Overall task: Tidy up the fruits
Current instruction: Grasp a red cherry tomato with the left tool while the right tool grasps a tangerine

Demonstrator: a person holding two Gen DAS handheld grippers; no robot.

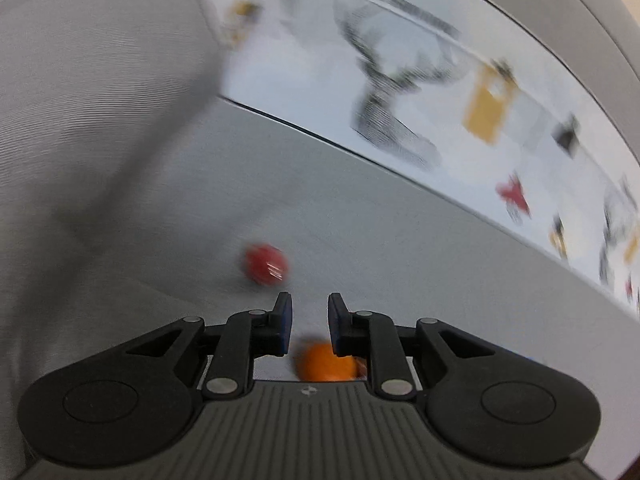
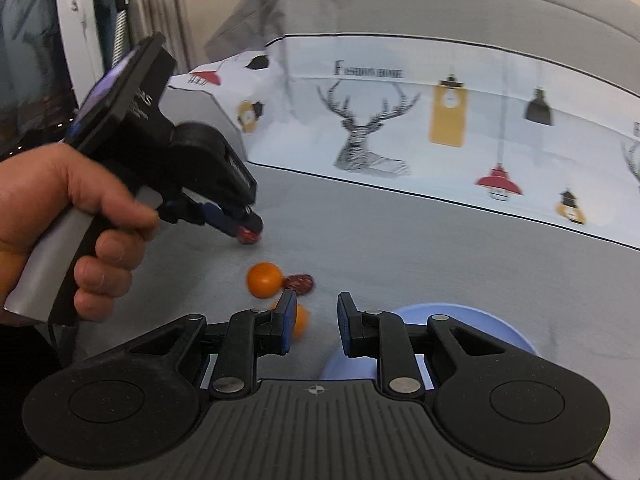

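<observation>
In the left wrist view, which is blurred, my left gripper (image 1: pixel 310 320) points down at the grey cloth with a narrow gap between its jaws and nothing in it. A small red fruit (image 1: pixel 266 264) lies just ahead and left of its tips, and an orange (image 1: pixel 326 364) lies beneath the fingers. In the right wrist view, the left gripper (image 2: pixel 250 226) hovers right at that red fruit (image 2: pixel 248 236). My right gripper (image 2: pixel 317 320) is shut and holds nothing. Ahead of it lie an orange (image 2: pixel 264 280) and a dark red date (image 2: pixel 299 282). Another orange (image 2: pixel 301 320) is half hidden behind its left finger.
A light blue plate (image 2: pixel 480 324) sits on the grey cloth (image 2: pixel 400 260) under the right gripper's right finger. A person's hand (image 2: pixel 80 216) holds the left gripper. A white cloth printed with a deer (image 2: pixel 360 136) and lamps rises behind. A grey cushion (image 1: pixel 100 120) stands at the left.
</observation>
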